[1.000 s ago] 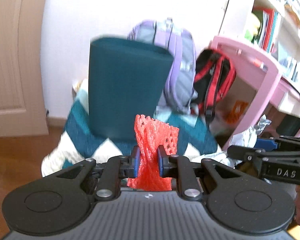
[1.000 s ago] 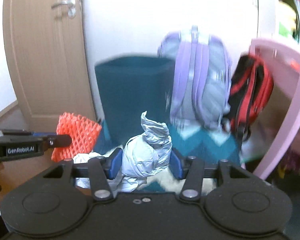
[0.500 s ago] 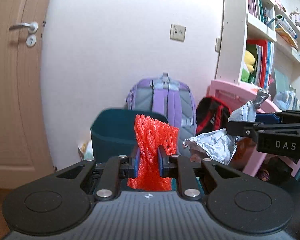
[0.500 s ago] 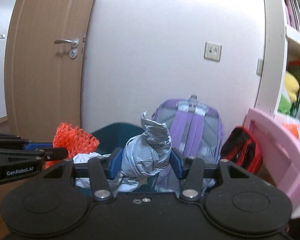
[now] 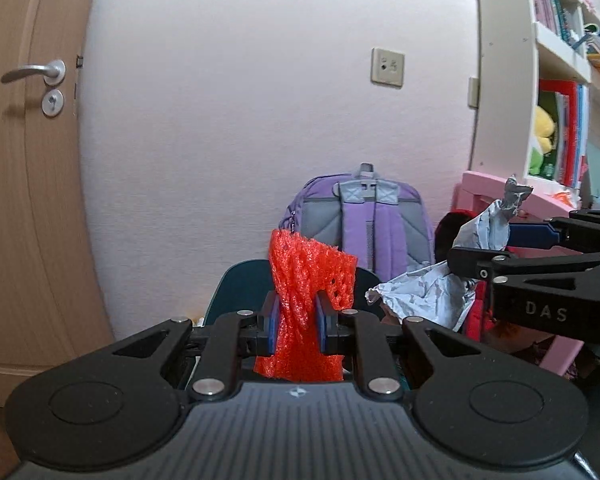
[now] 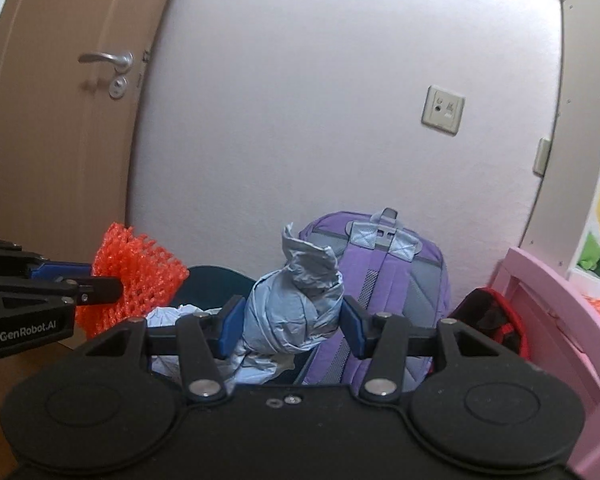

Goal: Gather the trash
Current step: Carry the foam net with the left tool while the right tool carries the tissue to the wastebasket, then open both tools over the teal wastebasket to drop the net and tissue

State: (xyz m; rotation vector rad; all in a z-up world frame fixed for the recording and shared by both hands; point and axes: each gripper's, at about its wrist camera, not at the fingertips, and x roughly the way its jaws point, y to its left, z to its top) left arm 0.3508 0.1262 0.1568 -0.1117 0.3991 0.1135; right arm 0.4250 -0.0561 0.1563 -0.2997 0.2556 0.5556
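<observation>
**Two pieces of trash in hand, bin just ahead**

Left hand-held gripper [image 5: 296,326] nearly closed, clamped on a red foam net [image 5: 306,312] that sticks up between its blue pads. Right hand-held gripper [image 6: 291,326] about half open, pressed on both sides of a crumpled grey paper wad [image 6: 296,308]. Both held side by side, above and just short of the dark teal bin [image 5: 240,288], whose rim shows right behind the net. Purple backpack [image 6: 384,280] propped against the wall behind the bin, red and black bag [image 6: 488,320] beside it, pink desk [image 6: 548,312] at the right.

Picking up apparently done for these two pieces. Left to do: carry over the bin's mouth and release. Any trash remaining elsewhere not visible from here.
</observation>
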